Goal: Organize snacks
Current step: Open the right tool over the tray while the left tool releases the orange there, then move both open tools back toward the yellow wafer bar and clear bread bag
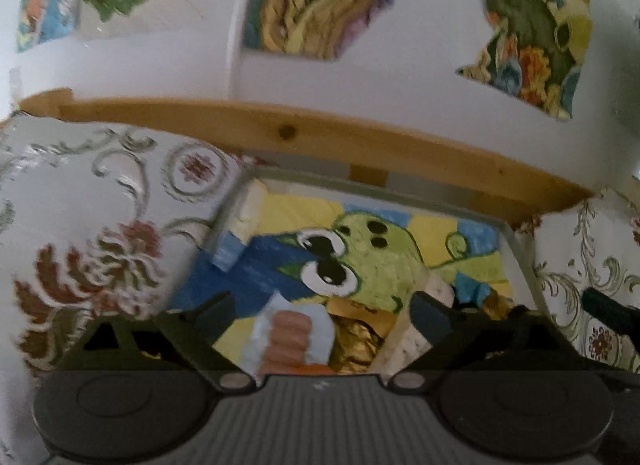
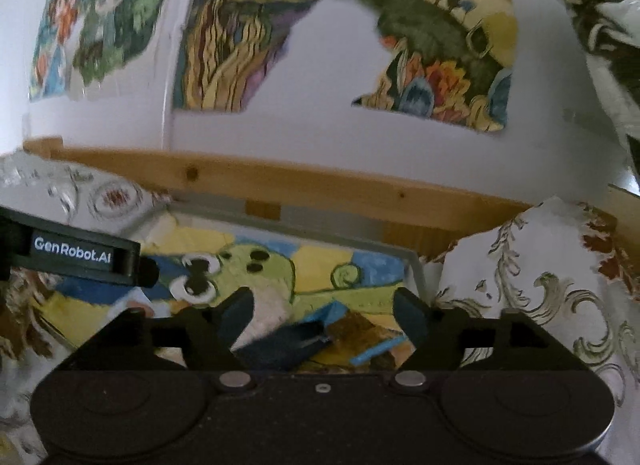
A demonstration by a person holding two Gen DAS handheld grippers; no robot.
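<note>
Two grippers, both over the painted tray [image 1: 520, 241], which I'll use as reference. Tray: grey rim, floor painted with a green cartoon creature on yellow and blue, sitting on a floral cloth [image 1: 80, 225] in front of a wooden rail [image 1: 320, 137]. Wall behind the rail carries torn colourful pictures [image 1: 304, 5].

Left gripper [image 1: 326, 315]: jaws wide apart, nothing clamped. Between them, at the tray's near edge, a light-blue snack packet with brown biscuits printed on it [image 1: 294, 335]. Just right of that packet, a crumpled gold foil wrapper [image 1: 356, 339]. Right finger sits close to a pale, whitish packet [image 1: 404, 339] leaning at the tray's near-right; contact unclear. Small blue-wrapped piece [image 1: 472, 289] lies near the tray's right wall. A pale block with a blue end [image 1: 240, 225] leans against the tray's left wall.

Right gripper [image 2: 326, 311]: jaws also wide apart, empty. Below them, inside the tray near its front, a dark blue packet [image 2: 288, 345] with a whitish packet [image 2: 268, 313] touching it on the left, next to the left finger. Right of the dark packet: a brown-gold wrapper [image 2: 356, 331] and a thin blue strip [image 2: 376, 351]. Blur hides the labels.

Right wrist view also catches the left gripper's black body with GenRobot.AI lettering, over the tray's left side.
</note>
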